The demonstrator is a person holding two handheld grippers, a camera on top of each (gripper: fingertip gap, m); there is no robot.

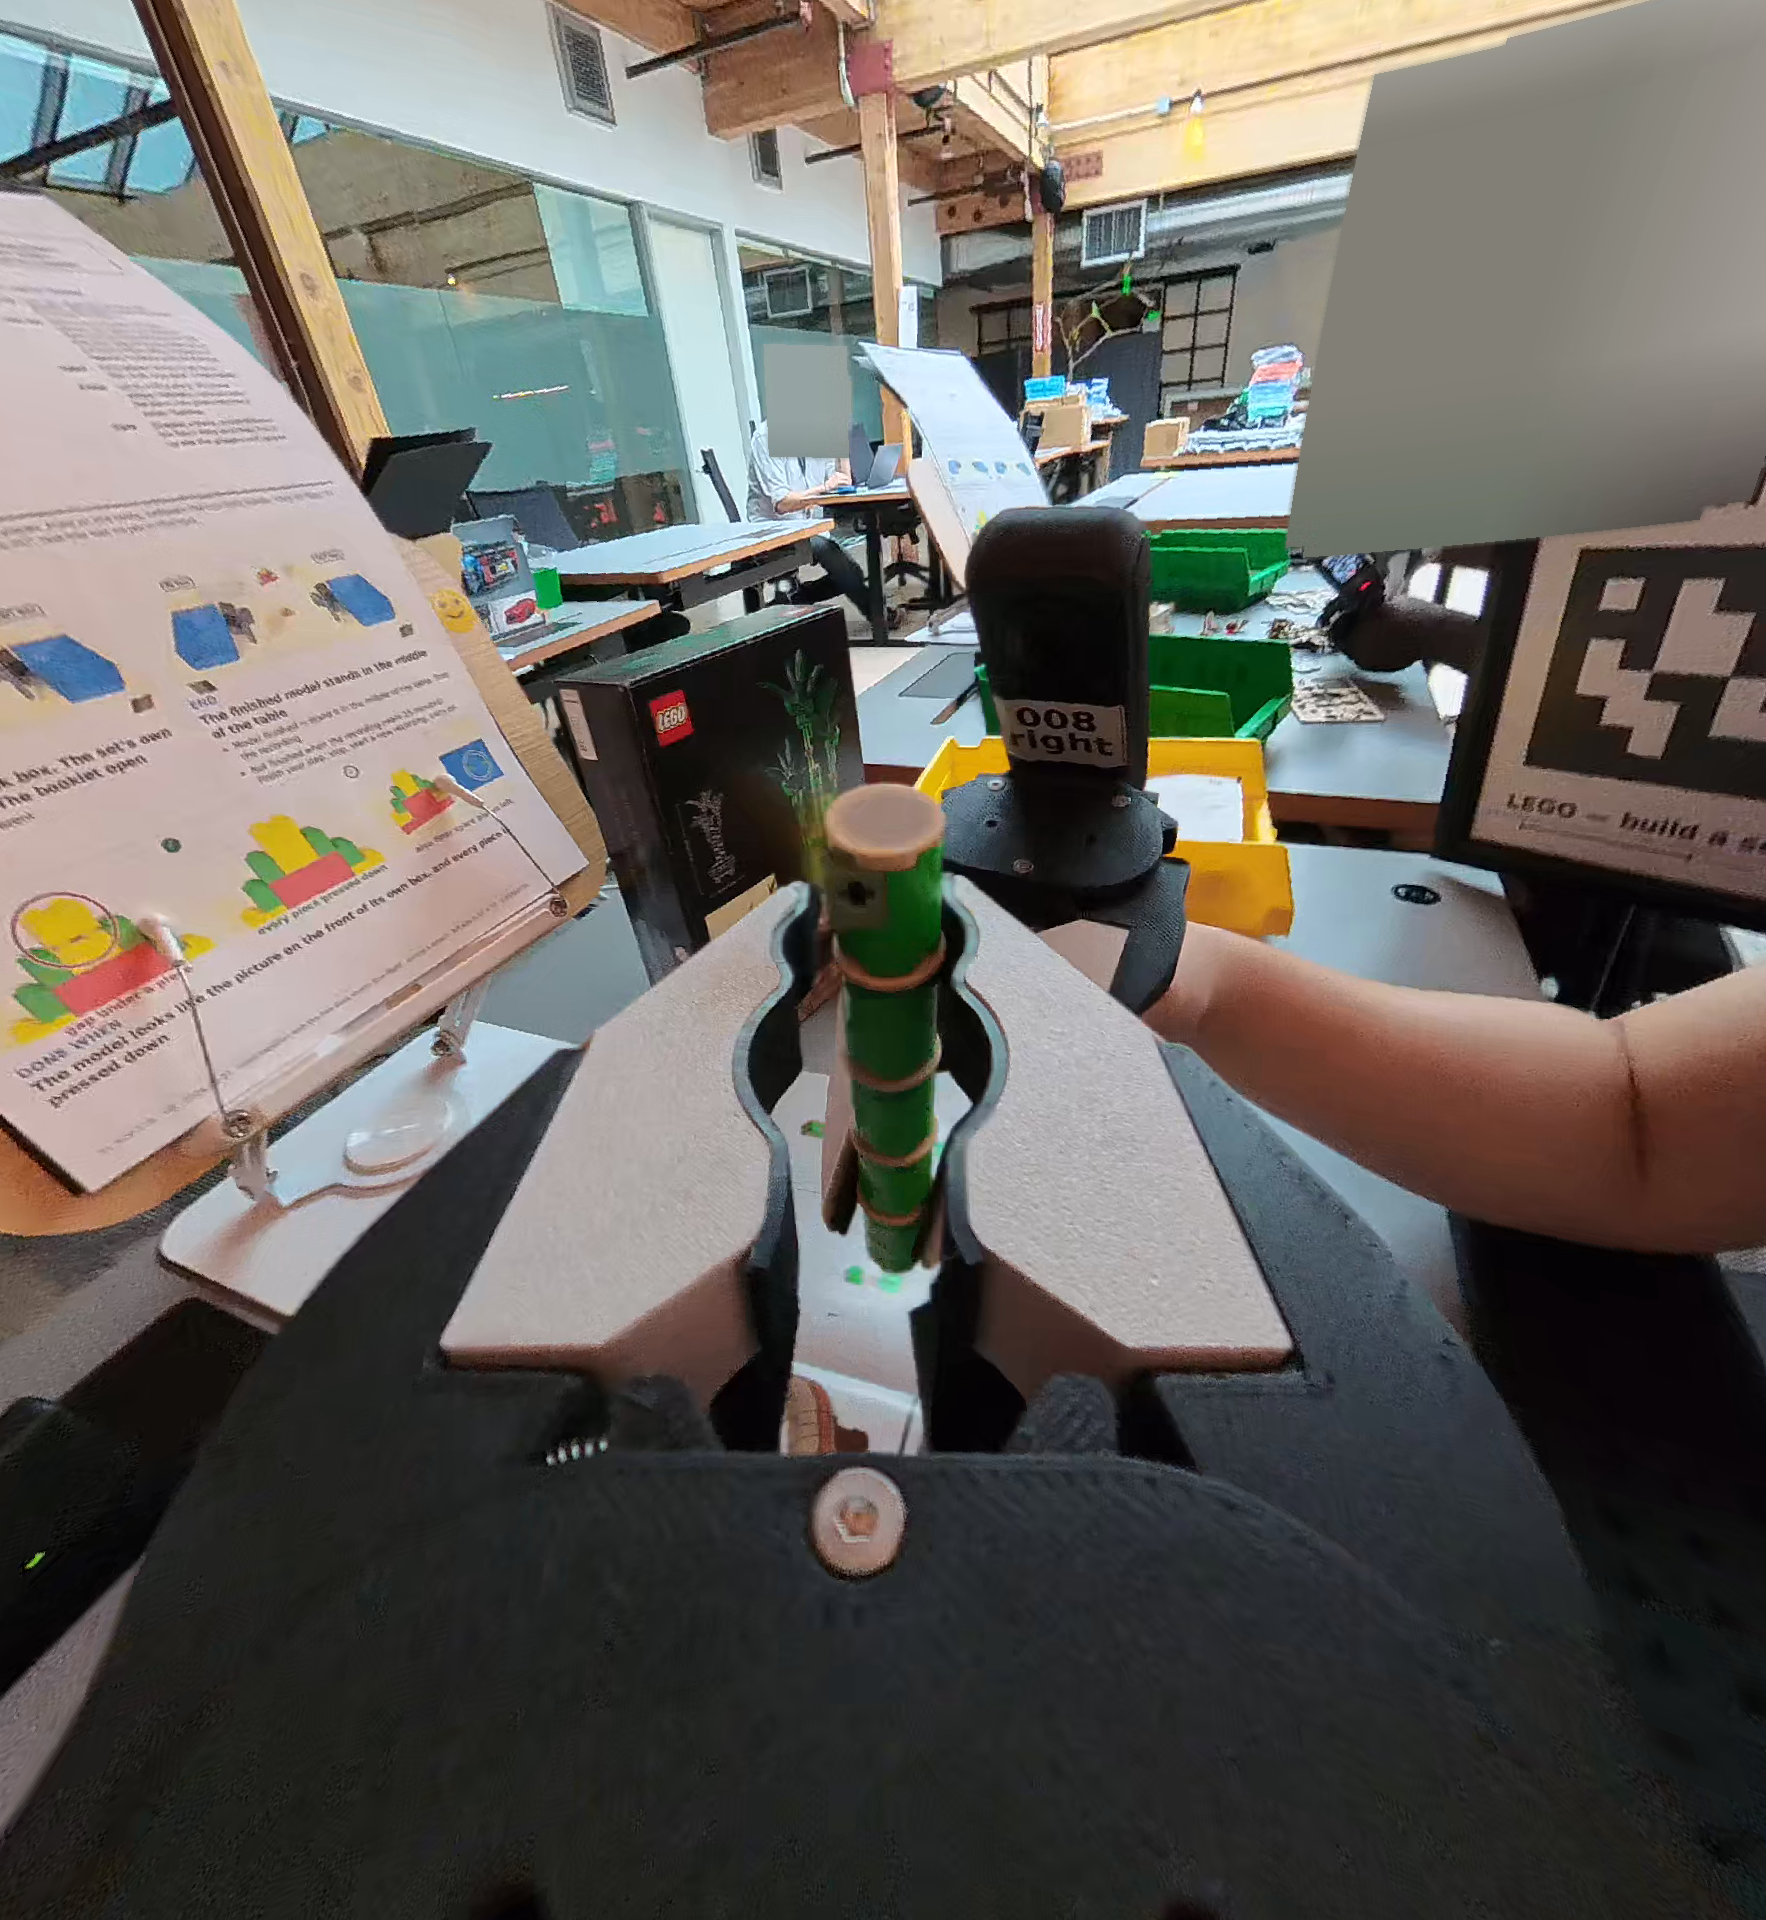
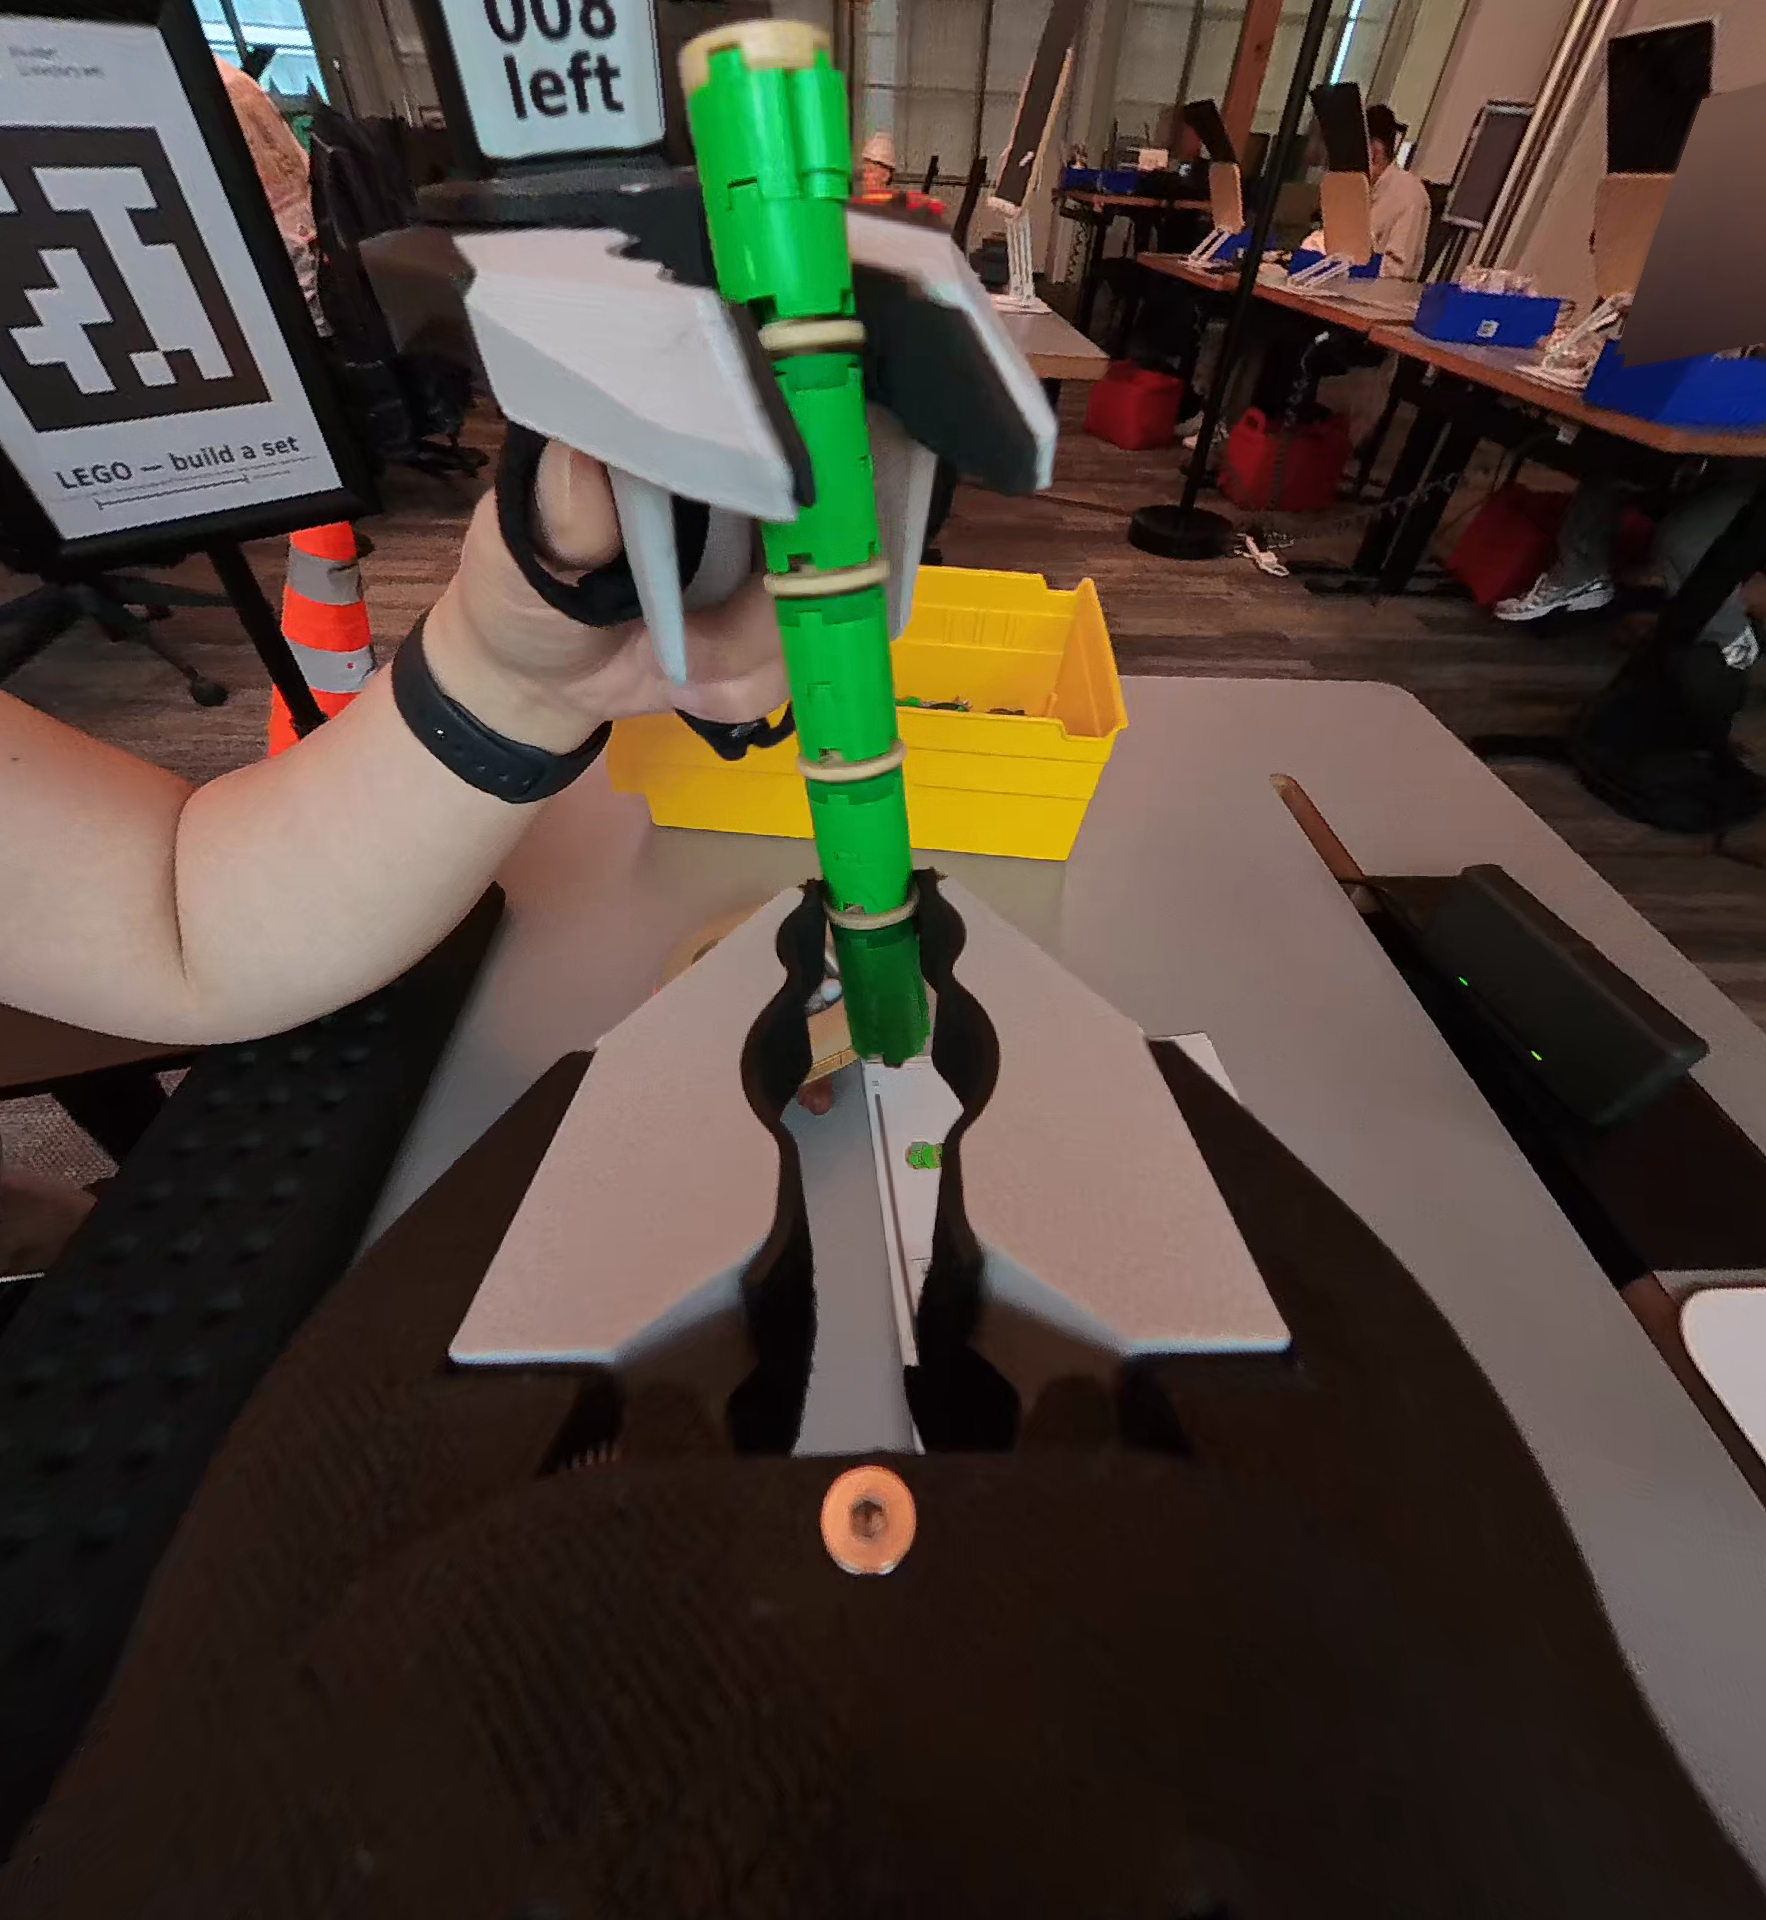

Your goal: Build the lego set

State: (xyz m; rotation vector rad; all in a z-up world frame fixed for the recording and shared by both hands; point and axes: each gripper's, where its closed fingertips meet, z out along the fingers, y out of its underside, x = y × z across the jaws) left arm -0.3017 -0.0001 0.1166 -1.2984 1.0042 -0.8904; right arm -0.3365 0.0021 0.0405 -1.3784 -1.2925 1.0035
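Observation:
A long green Lego bamboo stalk point(image 2: 837, 665) with tan rings and a tan top cap is held in the air between both grippers. My left gripper point(image 1: 879, 925) is shut on the stalk point(image 1: 889, 1039), which runs up along the gap between its fingers. In the right wrist view the left gripper point(image 2: 806, 416) clamps the stalk's upper part. My right gripper point(image 2: 863, 935) is shut on the stalk's lower end. The right gripper's black handle point(image 1: 1061, 665) shows behind the stalk, held by a hand.
A yellow bin point(image 2: 1014, 769) stands on the grey table point(image 2: 1274, 883) behind the stalk. A black Lego box point(image 1: 713, 769) and an instruction sheet on a stand point(image 1: 183, 727) are at the left. Small green pieces point(image 2: 923, 1155) lie below. A black device point(image 2: 1523, 997) lies right. Spacing between my two grippers at the tips: around 8 centimetres.

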